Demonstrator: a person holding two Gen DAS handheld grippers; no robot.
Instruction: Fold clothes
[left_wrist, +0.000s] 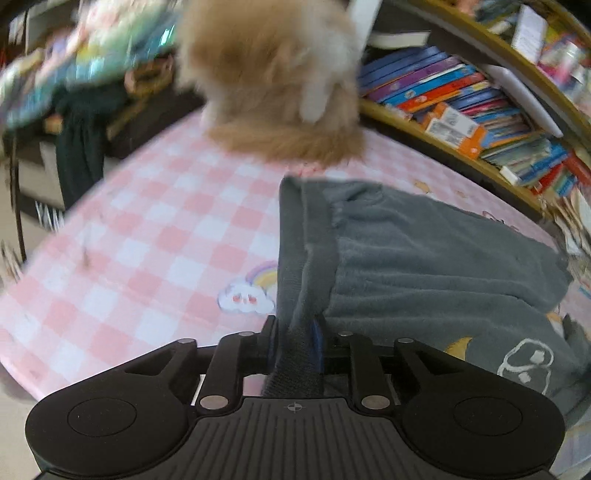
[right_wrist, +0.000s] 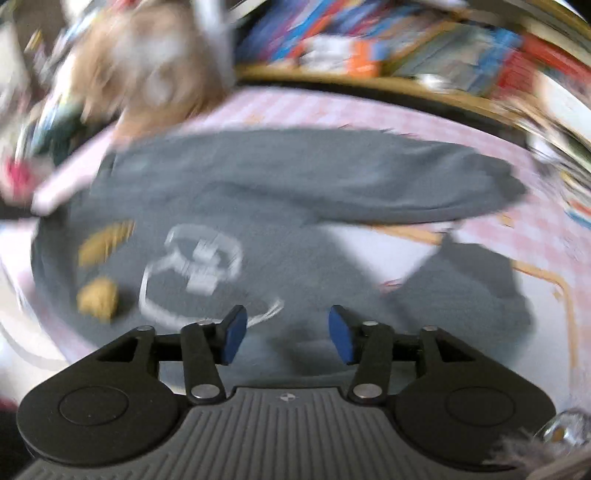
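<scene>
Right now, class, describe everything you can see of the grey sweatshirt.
The grey sweatshirt looks like soft fleece, printed with a white outline figure and yellow shapes. It lies partly folded on the pink checked cloth, one sleeve stretched sideways. The left gripper pinches its edge; the right gripper hovers open above it.

A pink checked cloth (left_wrist: 155, 229) covered the table, a shelf (left_wrist: 443, 136) crammed with bright books (left_wrist: 461, 96) curved along its far side, and pale floor (left_wrist: 11, 192) showed left.
</scene>
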